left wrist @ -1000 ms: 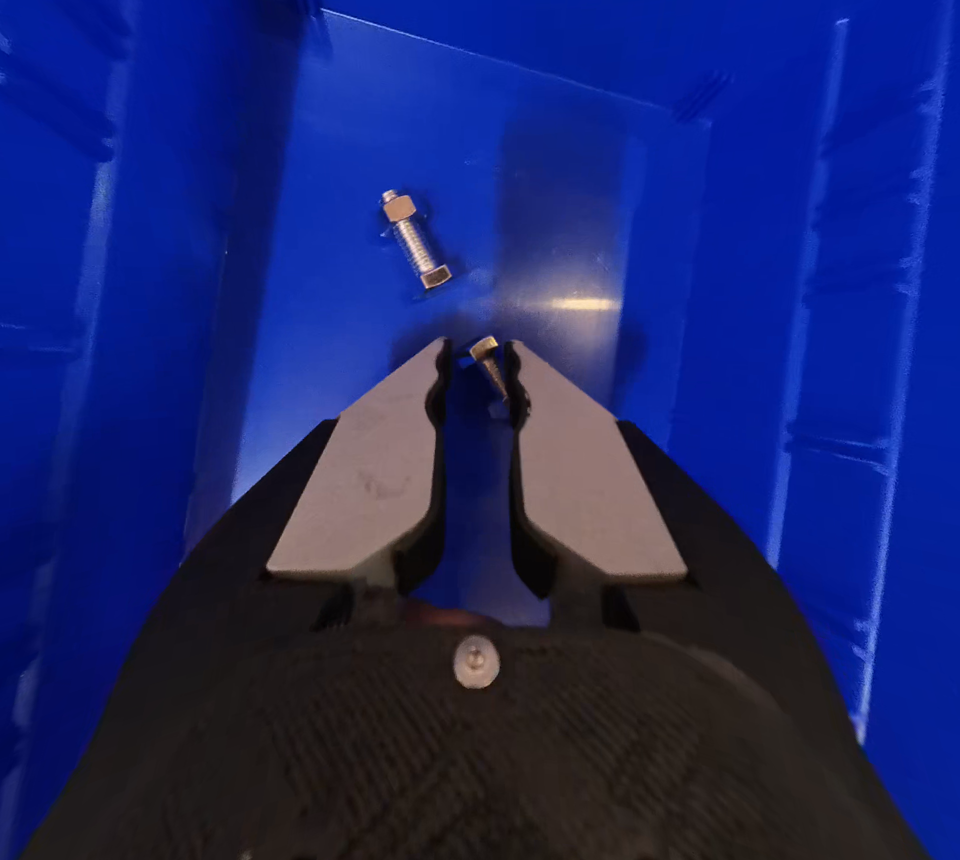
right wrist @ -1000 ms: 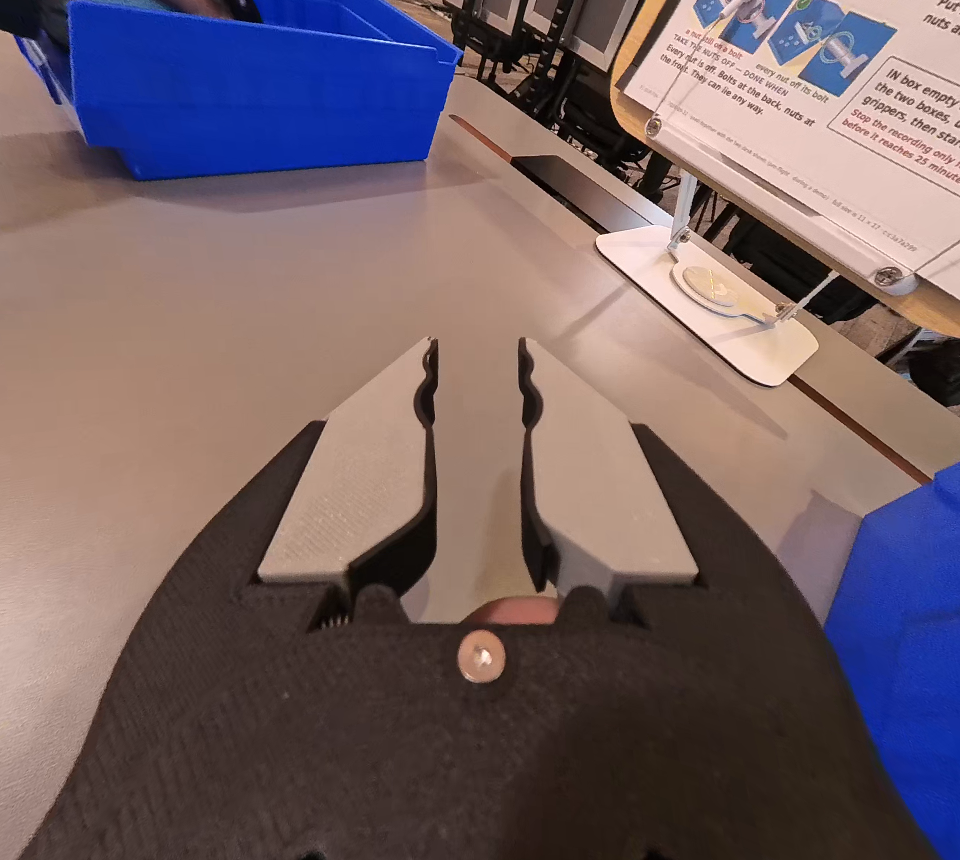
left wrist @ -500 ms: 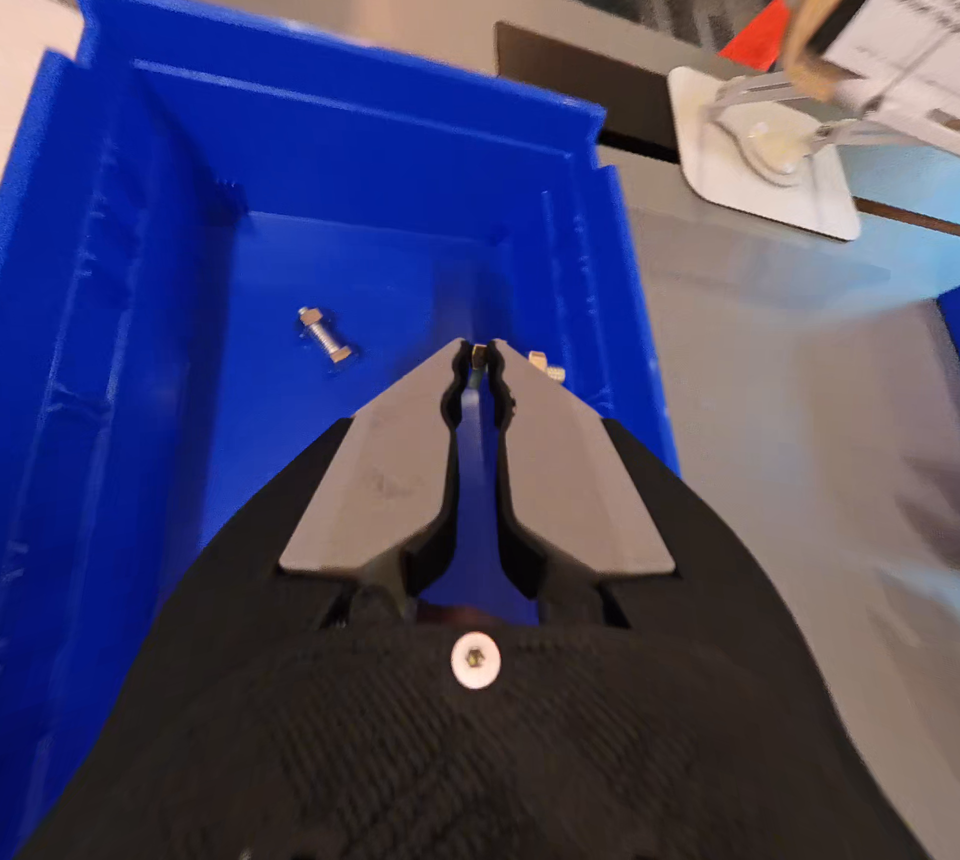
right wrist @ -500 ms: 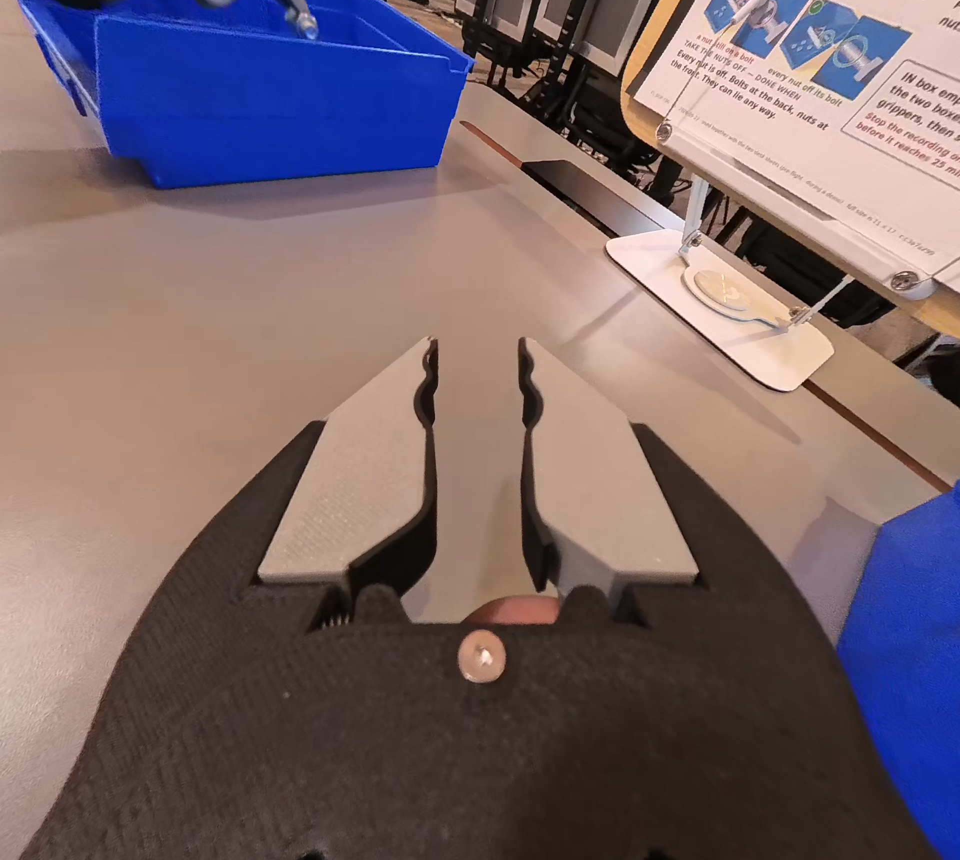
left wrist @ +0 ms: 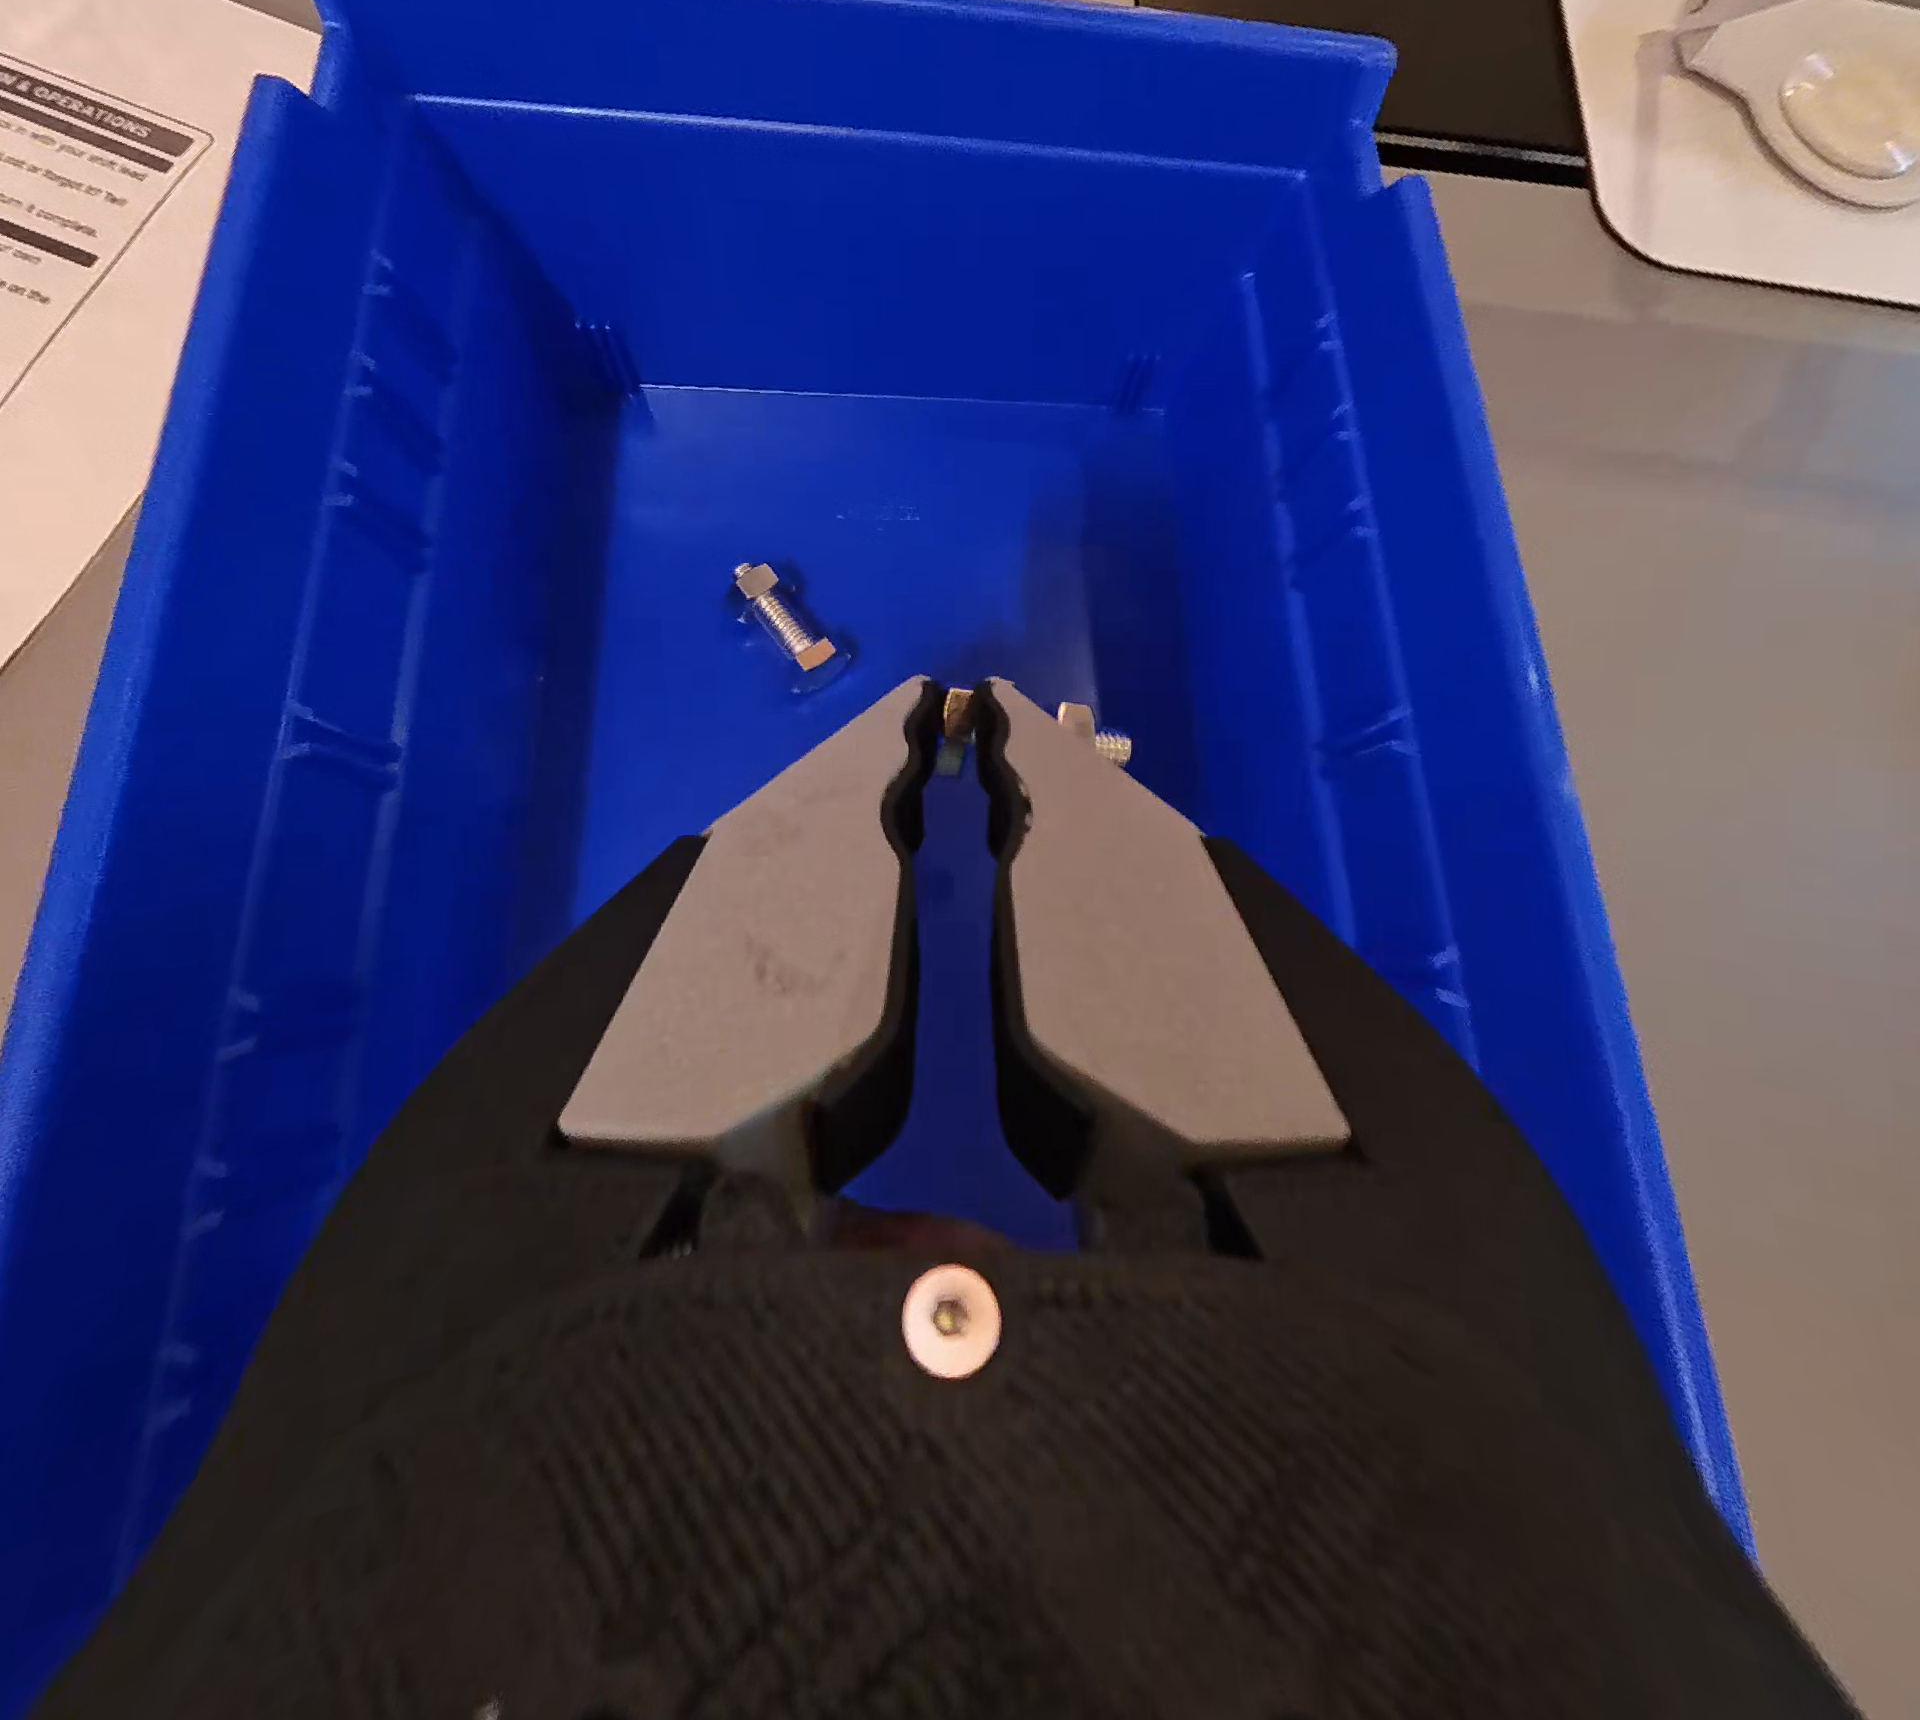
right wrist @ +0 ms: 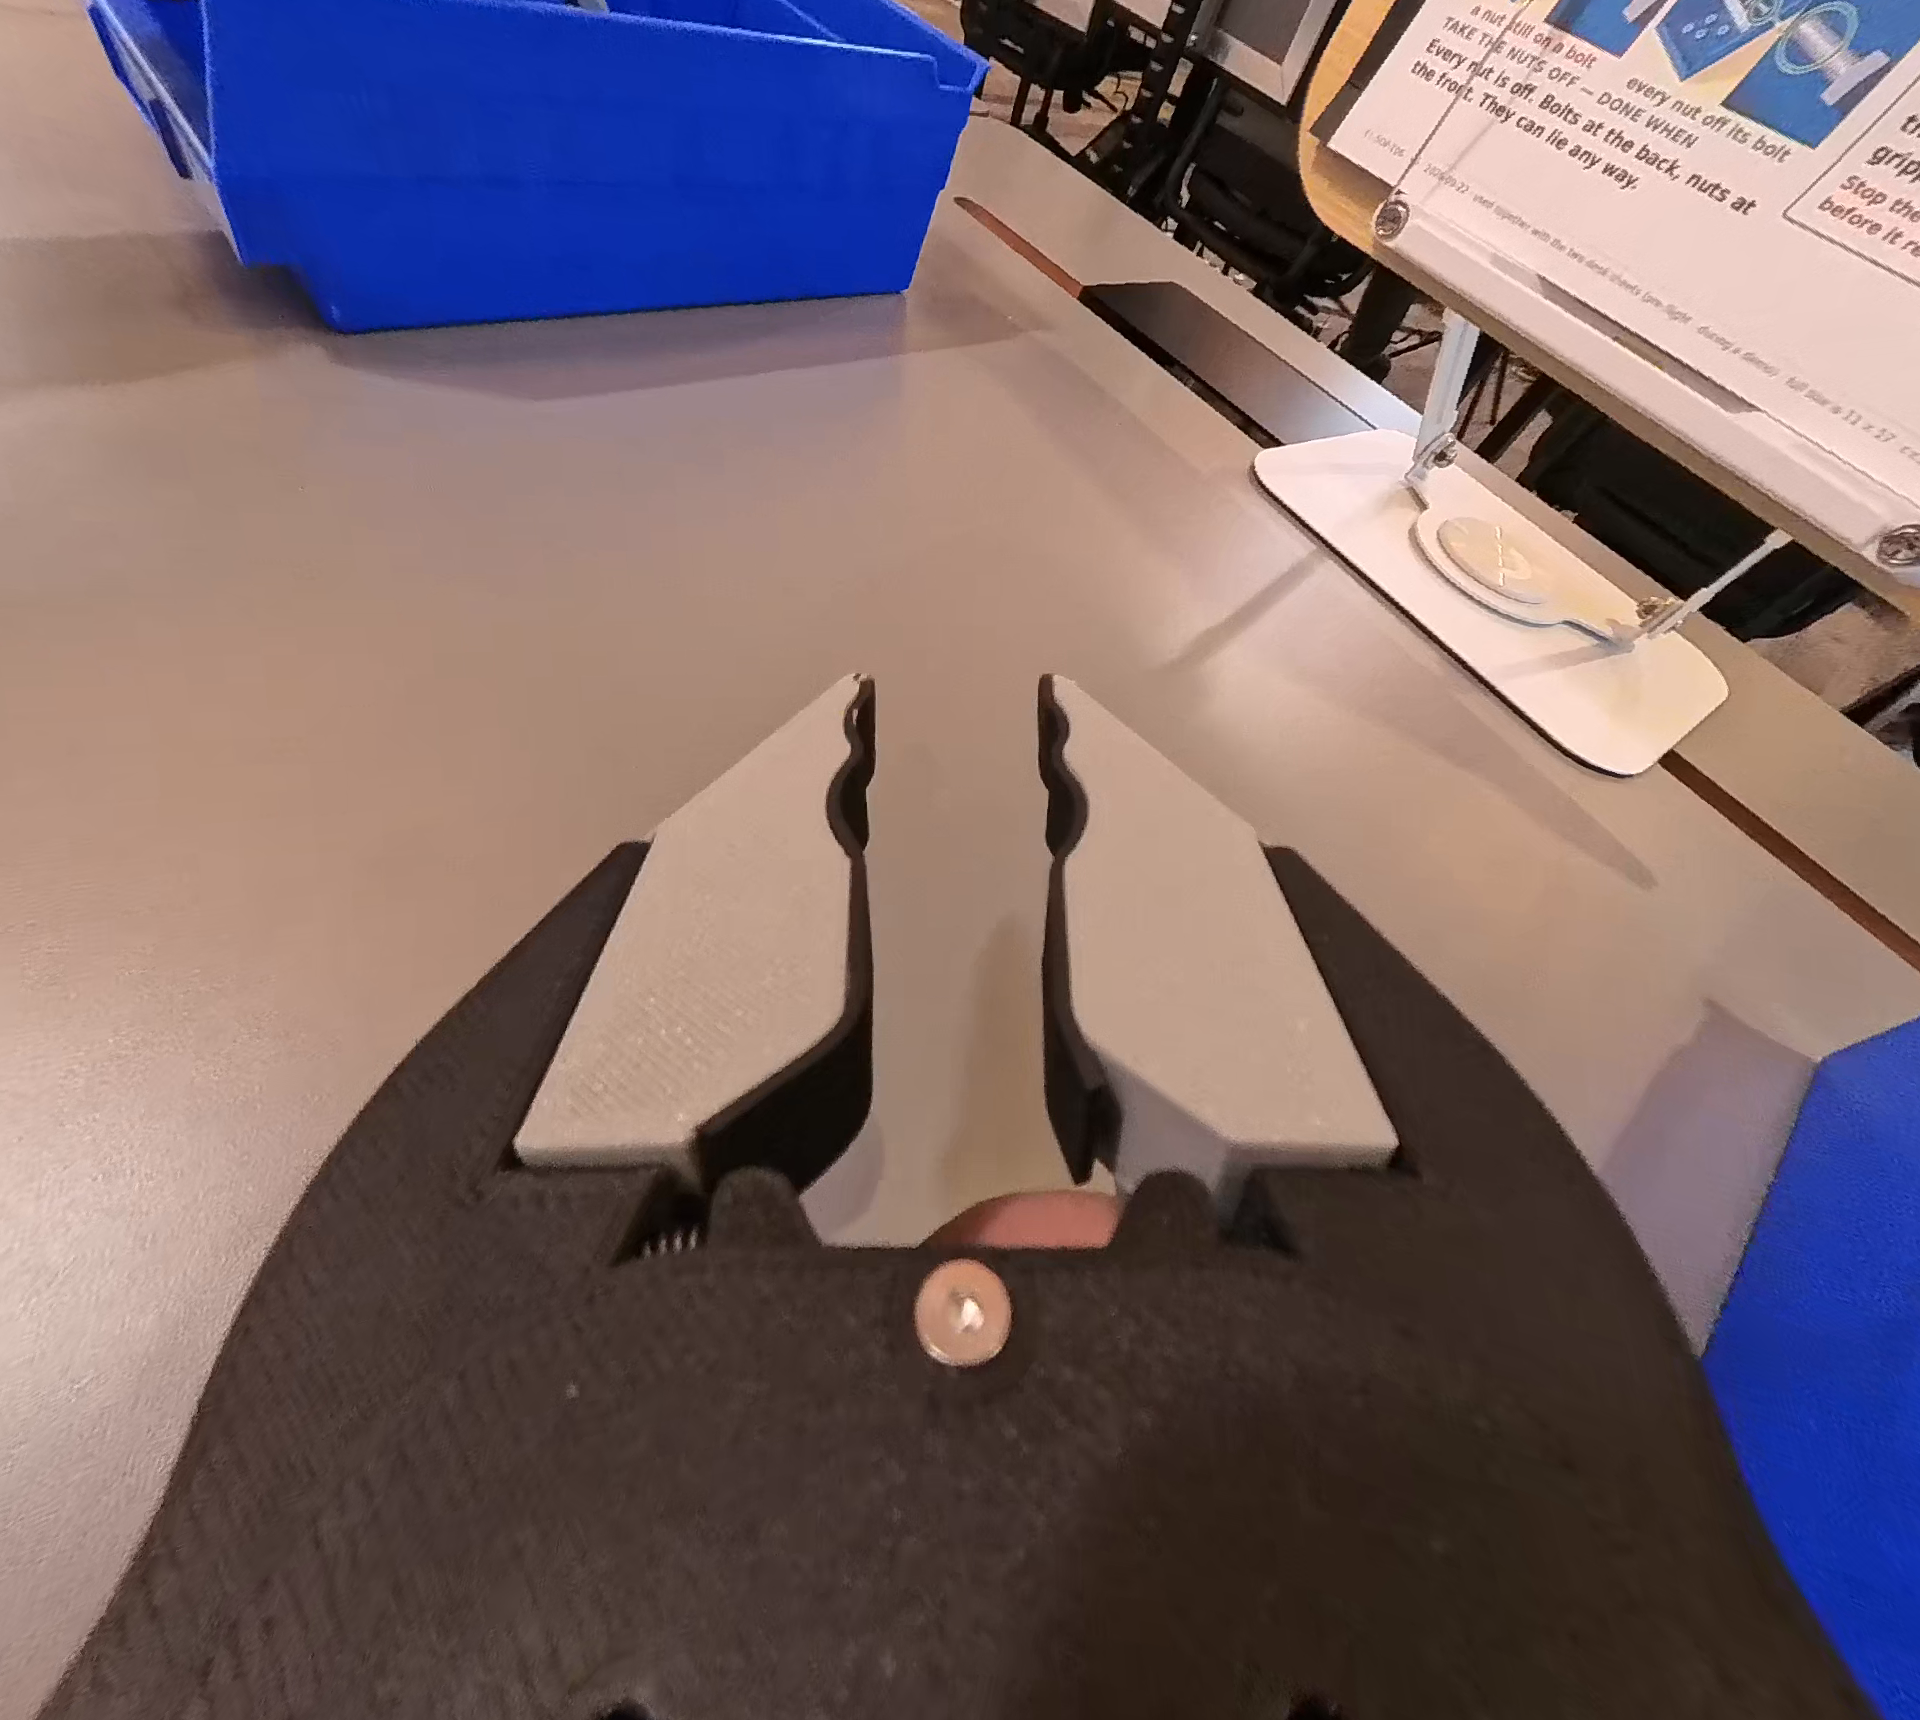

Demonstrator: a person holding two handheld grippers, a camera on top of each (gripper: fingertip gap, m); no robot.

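Left wrist view: the left gripper (left wrist: pixel 957 702), two grey wedge-shaped fingers on a black body, is closed on a small silver hex-headed bolt (left wrist: pixel 956 718) pinched at the very tips; it hangs above the floor of a deep blue plastic bin (left wrist: pixel 831 257), whose whole rim shows. One second ago the same fingers stood low inside the bin with its walls filling the view and the bolt lying loose between parted tips; half a second ago they had narrowed onto it and begun to rise; now the bolt is carried clear of the floor. A second silver bolt with a nut on its end (left wrist: pixel 781 626) lies on the bin floor ahead and left of the tips, its place unchanged across the three moments; a third bolt (left wrist: pixel 1093 731) peeps from behind the right finger. A white printed sheet (left wrist: pixel 73 236) lies on the grey table (left wrist: pixel 1683 631) left of the bin; a white stand base (left wrist: pixel 1756 143) sits at far right.

Right wrist view: the right gripper (right wrist: pixel 956 691) rests low over the bare table, fingers apart and holding nothing, as in both earlier moments; the left gripper appears far off over the bin, higher than a second ago. An instruction board on its stand (right wrist: pixel 1662 60) rises at right; a corner of another blue bin (right wrist: pixel 1839 1358) shows at lower right.
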